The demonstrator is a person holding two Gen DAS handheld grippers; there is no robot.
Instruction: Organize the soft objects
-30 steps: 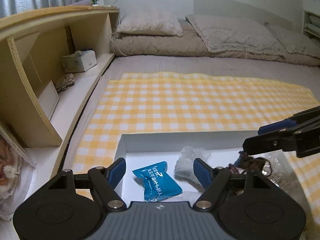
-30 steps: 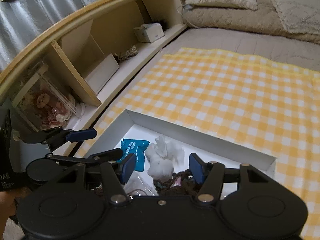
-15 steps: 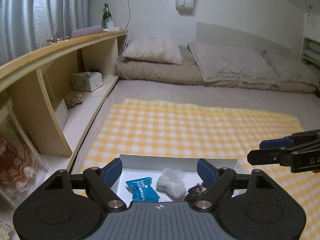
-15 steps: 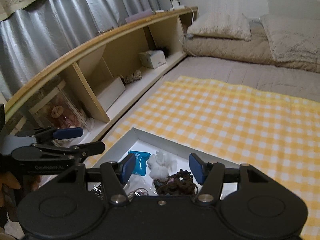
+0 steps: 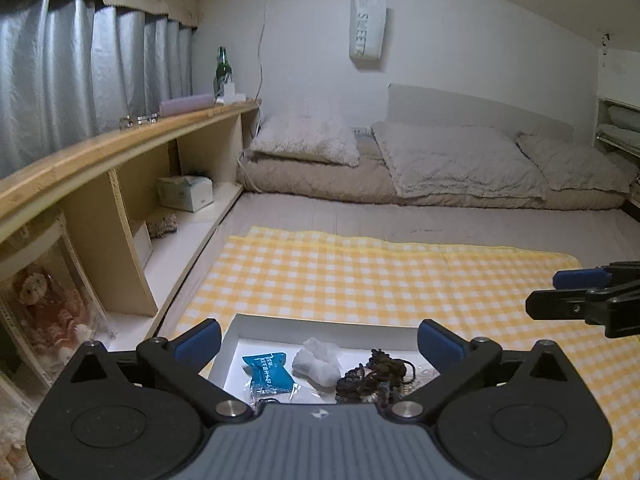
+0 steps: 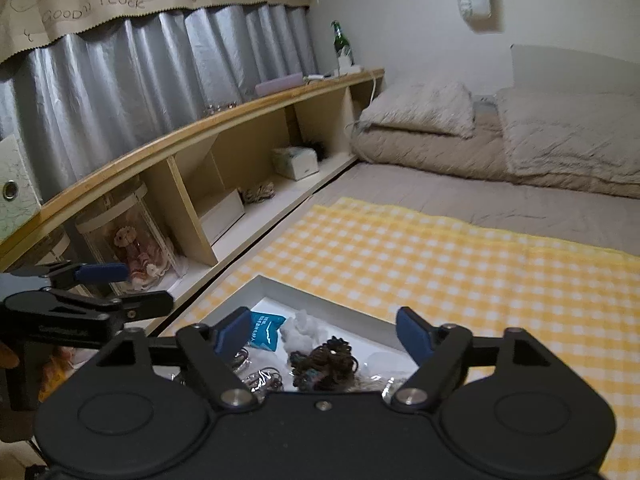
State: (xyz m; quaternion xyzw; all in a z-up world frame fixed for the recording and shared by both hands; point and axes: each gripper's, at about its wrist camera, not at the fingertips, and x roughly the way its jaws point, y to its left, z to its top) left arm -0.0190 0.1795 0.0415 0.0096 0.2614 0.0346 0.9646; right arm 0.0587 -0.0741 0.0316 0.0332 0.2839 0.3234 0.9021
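A white shallow box (image 5: 320, 326) (image 6: 340, 314) lies on a yellow checked cloth (image 5: 380, 276) (image 6: 460, 256). In it sit a blue packet (image 5: 267, 372) (image 6: 265, 330), a white fluffy wad (image 5: 316, 362) (image 6: 299, 326), a dark tangle of hair ties (image 5: 376, 376) (image 6: 324, 362) and clear plastic bags (image 6: 260, 380). My left gripper (image 5: 318, 340) hovers above the box, jaws opening wide, nothing between them. My right gripper (image 6: 324, 332) hovers over it too, jaws opening and empty. Each gripper shows in the other's view, the right gripper (image 5: 584, 296) at the right edge and the left gripper (image 6: 100, 288) at the left.
A long wooden shelf (image 5: 120, 148) (image 6: 208, 128) runs along the left, holding a tissue box (image 5: 186, 192), a boxed doll (image 5: 44, 312) and a green bottle (image 5: 223, 68). Beige pillows and folded bedding (image 5: 440, 164) lie at the back. Grey curtains (image 6: 120, 92) hang behind.
Both grippers rose and pulled back from the box, so more of the room shows. Their jaws spread wider. The things in the box stay where they were.
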